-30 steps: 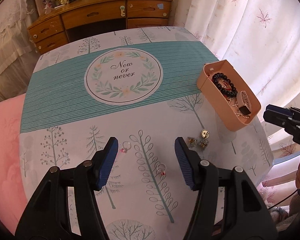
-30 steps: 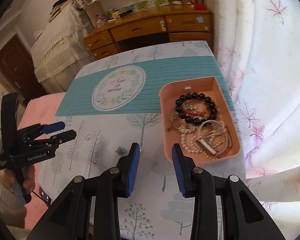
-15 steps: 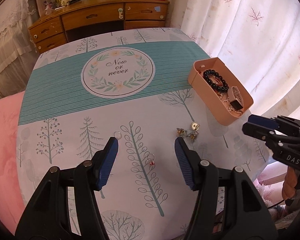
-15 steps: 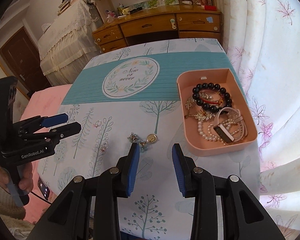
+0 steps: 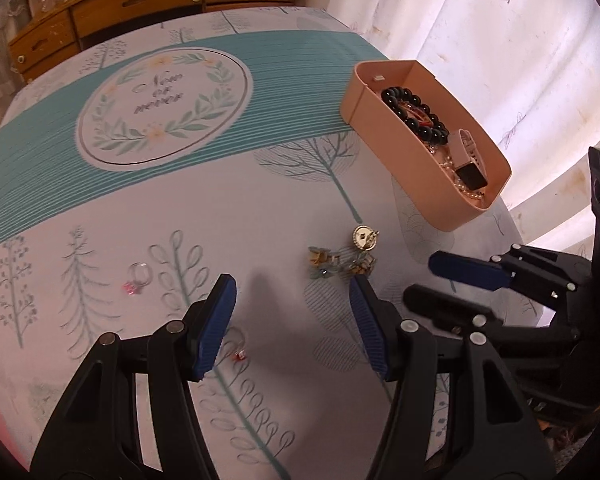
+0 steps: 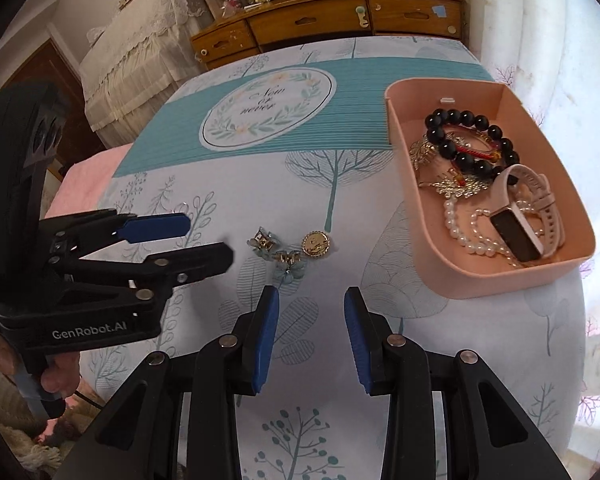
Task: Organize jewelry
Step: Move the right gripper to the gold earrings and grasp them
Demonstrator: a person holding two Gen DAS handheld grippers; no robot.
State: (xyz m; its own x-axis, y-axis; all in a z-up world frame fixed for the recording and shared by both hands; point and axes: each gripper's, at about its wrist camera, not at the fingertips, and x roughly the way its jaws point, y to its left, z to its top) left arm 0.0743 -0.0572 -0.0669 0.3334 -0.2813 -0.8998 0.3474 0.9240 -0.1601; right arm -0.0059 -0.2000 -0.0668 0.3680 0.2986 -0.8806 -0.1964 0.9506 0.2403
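Jewelry is seen in two places on the tree-printed tablecloth (image 6: 340,184): loose pieces near the front and a heap in a pink tray (image 6: 500,276) further back on the right. Nearest, a small ring with a red stone (image 5: 239,354) lies beside the left gripper (image 5: 292,326), whose blue ribbed pads are spread wide and hold nothing. A clear ring with a pink stone (image 5: 137,278) is found further left. The right gripper (image 6: 310,340) is likewise held apart and empty above the cloth, touching nothing. Just beyond its tips a cluster is laid out: two pale-blue flower earrings (image 6: 278,256) with gold fittings, and a round gold coin-like pendant (image 6: 316,243) (lying flat). In the rounded-corner plastic tray, a pink-strapped watch (image 6: 518,234) with a dark oblong face is set with its long axis running toward the near right corner. A pearl strand (image 6: 466,232), gold leaf pieces (image 6: 460,188) and a glossy black bead bracelet (image 6: 460,140) lie further back in the tray.
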